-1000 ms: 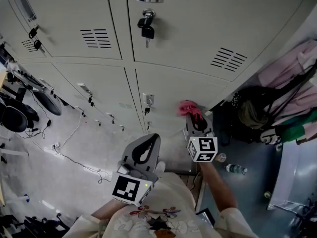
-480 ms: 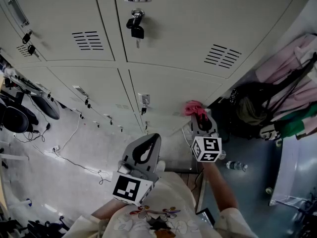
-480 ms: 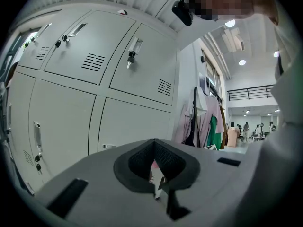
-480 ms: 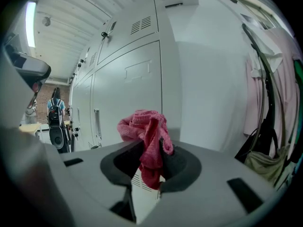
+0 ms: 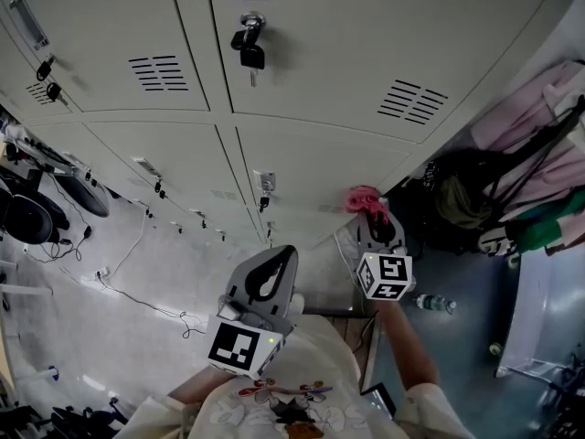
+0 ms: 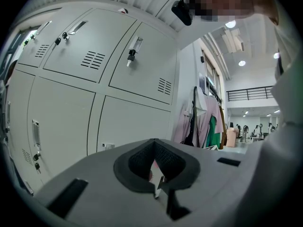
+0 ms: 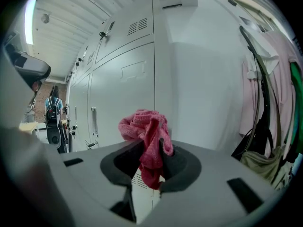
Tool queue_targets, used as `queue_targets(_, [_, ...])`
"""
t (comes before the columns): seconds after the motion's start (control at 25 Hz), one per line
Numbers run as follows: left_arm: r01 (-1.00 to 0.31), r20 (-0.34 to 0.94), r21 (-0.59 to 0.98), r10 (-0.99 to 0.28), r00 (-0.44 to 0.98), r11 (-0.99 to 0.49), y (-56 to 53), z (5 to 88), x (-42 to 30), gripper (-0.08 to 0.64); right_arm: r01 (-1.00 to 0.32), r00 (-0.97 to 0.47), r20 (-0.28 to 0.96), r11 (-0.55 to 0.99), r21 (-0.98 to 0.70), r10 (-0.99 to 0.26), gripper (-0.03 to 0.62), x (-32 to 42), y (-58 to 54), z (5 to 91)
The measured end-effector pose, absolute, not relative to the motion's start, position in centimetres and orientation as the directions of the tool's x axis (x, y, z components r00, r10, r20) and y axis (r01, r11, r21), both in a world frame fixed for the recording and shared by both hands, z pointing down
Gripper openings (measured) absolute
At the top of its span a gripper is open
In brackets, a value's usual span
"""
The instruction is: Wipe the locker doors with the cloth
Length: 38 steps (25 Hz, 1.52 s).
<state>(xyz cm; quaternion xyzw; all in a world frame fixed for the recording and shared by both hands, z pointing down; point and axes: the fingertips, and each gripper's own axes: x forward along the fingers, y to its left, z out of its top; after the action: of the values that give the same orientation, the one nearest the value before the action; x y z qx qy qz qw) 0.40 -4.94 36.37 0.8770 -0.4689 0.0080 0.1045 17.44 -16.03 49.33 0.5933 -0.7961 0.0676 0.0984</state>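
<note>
the cloth (image 7: 142, 124) is pink-red. the locker doors (image 5: 347, 44) are pale grey with dark vent slits. the left gripper (image 6: 154, 148) and the right gripper (image 7: 147, 149) are grey, with black lining at the fingers (image 6: 140, 161). the left cube (image 5: 239, 347) and the right cube (image 5: 385, 276) are white with black square markers. the hanging clothes (image 5: 535, 122) are pink and green. the shirt (image 5: 292, 401) is cream with a flower pattern.

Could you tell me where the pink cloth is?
Head view, right of centre: crumpled pink cloth clamped in the right claw, near the lower grey metal locker door.
</note>
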Motion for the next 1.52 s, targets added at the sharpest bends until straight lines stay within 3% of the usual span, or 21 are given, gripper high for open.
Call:
queue_targets(0.8, [-0.890, 0.176, 0.199, -0.878, 0.445, -0.411, -4.3, 37.7, -3.6, 0.006, -0.791, -0.570, 0.302, 0.609, 0.051, -0.765, 0.106, 6.1, -14.5, 54.7])
queue_targets(1.52, [-0.922, 0.190, 0.145, -0.905, 0.381, -0.358, -3.7, 39.3, -5.1, 0.005, -0.747, -0.624, 0.332, 0.665, 0.014, -0.708, 0.106, 0.3, -15.9, 58.2])
